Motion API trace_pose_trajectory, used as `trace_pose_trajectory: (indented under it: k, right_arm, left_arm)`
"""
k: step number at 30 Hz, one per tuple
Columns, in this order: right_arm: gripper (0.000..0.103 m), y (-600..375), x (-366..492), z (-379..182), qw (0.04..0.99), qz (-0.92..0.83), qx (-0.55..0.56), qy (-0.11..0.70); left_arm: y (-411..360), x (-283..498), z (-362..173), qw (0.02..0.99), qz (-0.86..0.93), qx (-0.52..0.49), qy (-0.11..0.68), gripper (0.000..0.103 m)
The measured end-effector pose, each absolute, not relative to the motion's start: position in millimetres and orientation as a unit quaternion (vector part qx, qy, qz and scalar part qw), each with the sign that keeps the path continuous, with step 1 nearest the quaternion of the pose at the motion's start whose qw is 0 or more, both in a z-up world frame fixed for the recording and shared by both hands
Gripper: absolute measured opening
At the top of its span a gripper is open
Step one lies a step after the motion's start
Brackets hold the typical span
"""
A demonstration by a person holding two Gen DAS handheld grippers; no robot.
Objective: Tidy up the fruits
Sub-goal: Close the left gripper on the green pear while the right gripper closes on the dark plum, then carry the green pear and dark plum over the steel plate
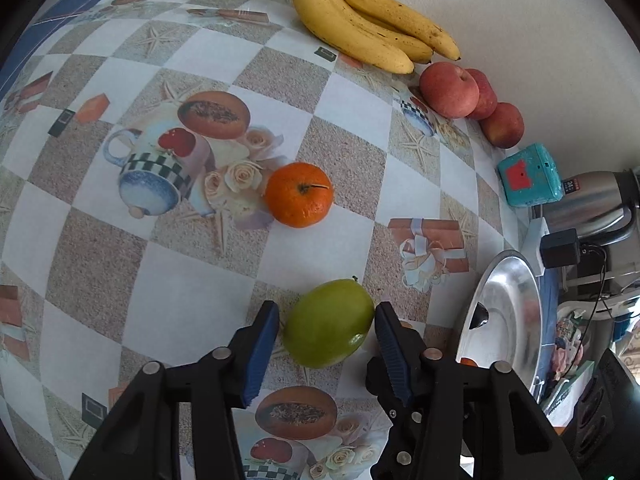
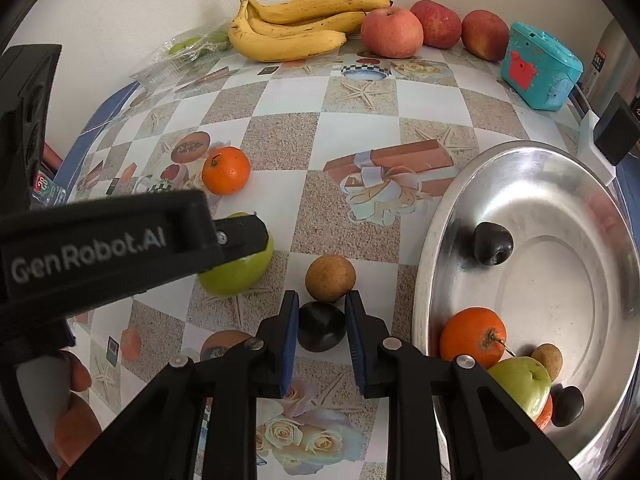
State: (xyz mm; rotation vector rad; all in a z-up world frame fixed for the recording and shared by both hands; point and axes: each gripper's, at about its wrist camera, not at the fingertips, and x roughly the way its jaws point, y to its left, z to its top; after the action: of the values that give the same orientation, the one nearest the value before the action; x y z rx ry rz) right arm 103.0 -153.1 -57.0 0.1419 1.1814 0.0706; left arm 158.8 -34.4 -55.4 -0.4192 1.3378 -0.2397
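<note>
My left gripper (image 1: 326,326) is open with its blue pads on either side of a green fruit (image 1: 328,322) lying on the tablecloth; the right pad touches it, the left stands just off. The same fruit (image 2: 240,270) shows partly behind the left gripper's body in the right wrist view. My right gripper (image 2: 322,326) has its pads against both sides of a dark plum (image 2: 321,332) on the table. A brown round fruit (image 2: 330,278) lies just beyond it. An orange (image 1: 299,194) sits farther out. The steel bowl (image 2: 440,216) at right holds several fruits.
Bananas (image 1: 360,20) and three red apples (image 1: 450,90) lie along the back wall. A teal toy camera (image 2: 540,66), a steel kettle (image 1: 592,204) and a black plug (image 1: 560,248) stand at the right. A clear plastic bag (image 2: 180,54) lies at the back left.
</note>
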Motion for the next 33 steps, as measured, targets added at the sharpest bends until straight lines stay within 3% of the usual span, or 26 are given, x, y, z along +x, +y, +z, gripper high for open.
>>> trace_pose_trajectory:
  k: [33]
  right_arm:
    - [0.023, -167.1, 96.0, -11.9, 0.853, 0.018, 0.074, 0.517]
  left_arm:
    - [-31.8, 154.9, -3.0, 0.794, -0.112, -0.200, 0.563, 0.049]
